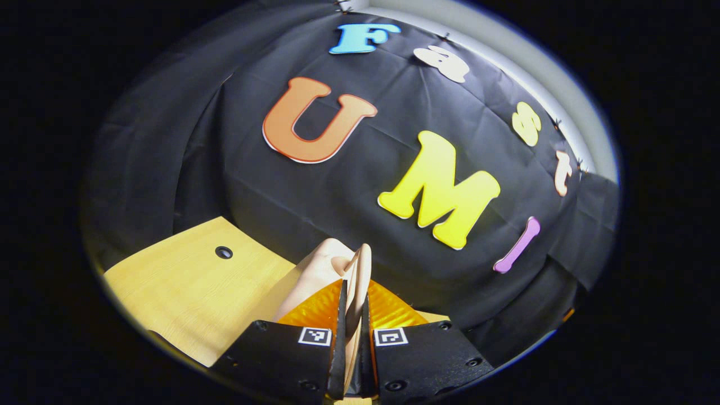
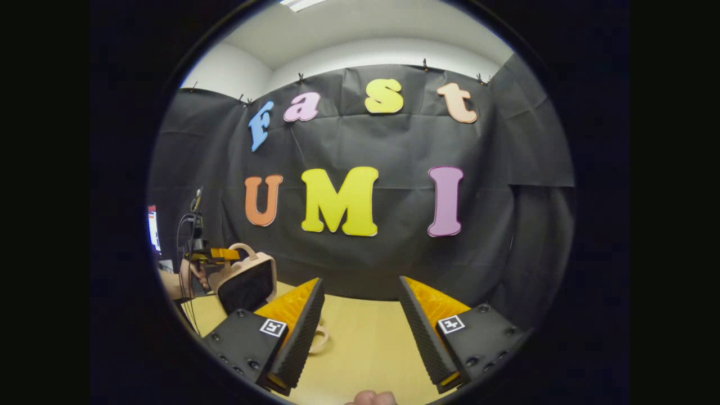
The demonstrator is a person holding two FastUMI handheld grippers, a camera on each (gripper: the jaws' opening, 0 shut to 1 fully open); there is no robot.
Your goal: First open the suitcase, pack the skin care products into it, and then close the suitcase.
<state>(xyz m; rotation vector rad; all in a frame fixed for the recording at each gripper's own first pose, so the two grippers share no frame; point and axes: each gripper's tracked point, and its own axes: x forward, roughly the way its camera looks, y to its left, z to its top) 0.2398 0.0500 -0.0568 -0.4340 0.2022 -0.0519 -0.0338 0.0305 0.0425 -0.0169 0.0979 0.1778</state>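
In the left gripper view my left gripper (image 1: 353,288) is shut on a thin beige handle (image 1: 361,269) of the beige suitcase (image 1: 315,275), which rises just beyond the fingers. The right gripper view shows the suitcase lid (image 2: 247,284) standing up at the far left, its dark inside facing me. The other gripper (image 2: 216,255) and a hand (image 2: 194,275) hold the lid at its top handle (image 2: 243,247). My right gripper (image 2: 360,287) hangs open over the wooden table (image 2: 360,343), with nothing between its fingers. A beige loop (image 2: 319,337) lies behind its left finger.
The wooden table (image 1: 169,281) has a round black hole (image 1: 223,252) near its far edge. Black cloth walls close the booth behind and on both sides. A screen (image 2: 152,228) and cables stand at the far left. A fingertip (image 2: 371,398) shows at the bottom edge.
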